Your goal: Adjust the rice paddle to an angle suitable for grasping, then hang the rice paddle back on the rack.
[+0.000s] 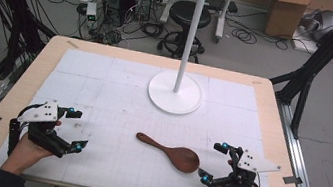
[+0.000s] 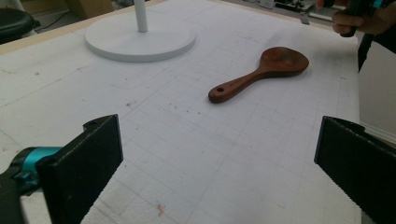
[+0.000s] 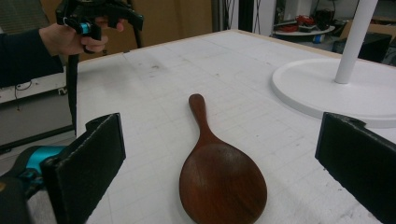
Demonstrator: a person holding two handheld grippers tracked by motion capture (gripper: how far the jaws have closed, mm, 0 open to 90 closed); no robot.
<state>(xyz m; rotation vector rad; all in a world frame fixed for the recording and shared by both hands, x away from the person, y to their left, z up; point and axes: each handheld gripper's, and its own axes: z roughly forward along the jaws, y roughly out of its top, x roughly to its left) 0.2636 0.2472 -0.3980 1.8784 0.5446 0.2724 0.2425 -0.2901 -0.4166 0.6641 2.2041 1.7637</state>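
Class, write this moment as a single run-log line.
left tongs: open, empty | right tongs: open, empty, near spoon bowl | wooden spoon: flat on mat, untouched | white stand: upright, behind spoon

Two black jaws of the left gripper (image 2: 219, 172) rise from the bottom corners, set wide apart with nothing between them. Beyond them, on the white gridded mat (image 2: 187, 154), lies a dark wooden spoon (image 2: 261, 72), handle toward the jaws. Left of the spoon stands a white stand's round base (image 2: 140, 39). Right of the spoon, a hand (image 2: 359, 21) grips the right gripper (image 2: 362, 7).
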